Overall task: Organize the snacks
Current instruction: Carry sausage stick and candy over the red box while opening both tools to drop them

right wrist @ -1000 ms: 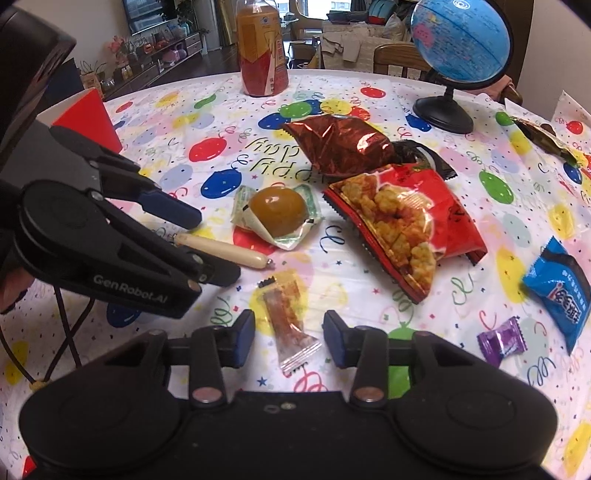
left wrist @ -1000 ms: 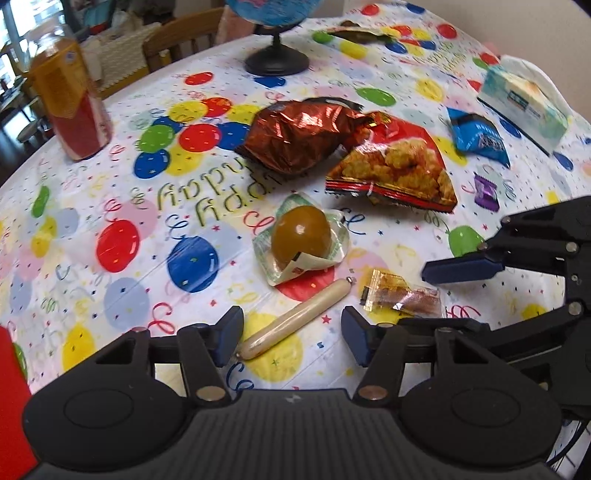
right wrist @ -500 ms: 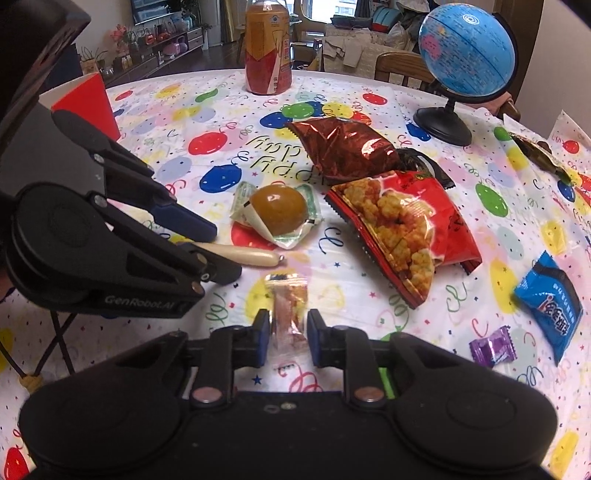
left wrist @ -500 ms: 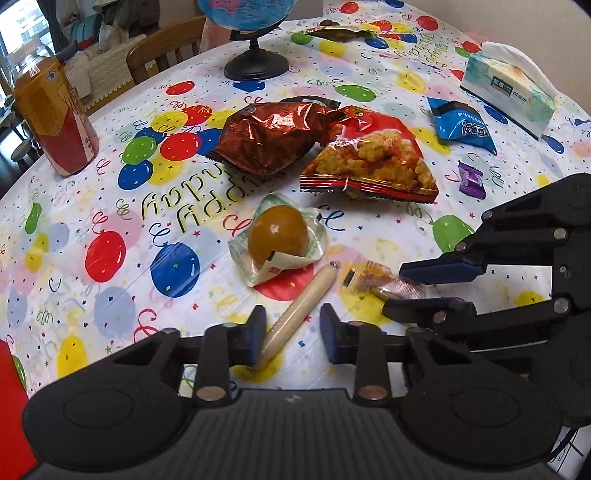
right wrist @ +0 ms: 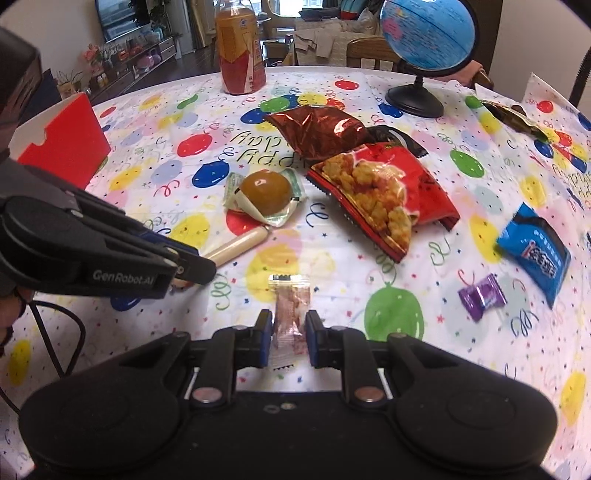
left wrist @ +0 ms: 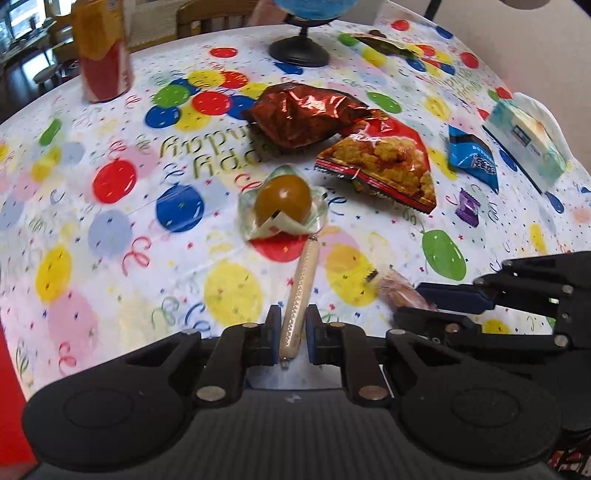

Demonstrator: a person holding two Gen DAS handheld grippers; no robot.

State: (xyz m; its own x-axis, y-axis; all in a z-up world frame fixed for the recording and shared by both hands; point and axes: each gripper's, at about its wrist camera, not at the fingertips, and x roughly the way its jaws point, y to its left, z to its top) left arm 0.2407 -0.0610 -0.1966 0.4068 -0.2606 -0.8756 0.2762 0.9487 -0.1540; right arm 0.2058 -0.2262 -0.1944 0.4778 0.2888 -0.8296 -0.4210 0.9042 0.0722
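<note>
Left wrist view: we see the left gripper (left wrist: 290,334) clamped on one pale sausage stick (left wrist: 300,291), its far end reaching toward one wrapped brown egg (left wrist: 283,202). Right wrist view: the right gripper (right wrist: 289,338) pinches one small clear sachet (right wrist: 290,310) of reddish snack, both pads against its sides.

We count farther out on the balloon tablecloth (right wrist: 391,314): two large bags touching, one shiny brown foil bag (right wrist: 319,133) and one red bag of fried bites (right wrist: 384,188); one blue packet (right wrist: 533,251); one purple candy (right wrist: 482,295); one dark wrapper (right wrist: 513,116) near the edge, contents hard to make out. Also one globe (right wrist: 428,33), one bottle (right wrist: 240,44), one red box (right wrist: 62,144), one tissue pack (left wrist: 526,142).
</note>
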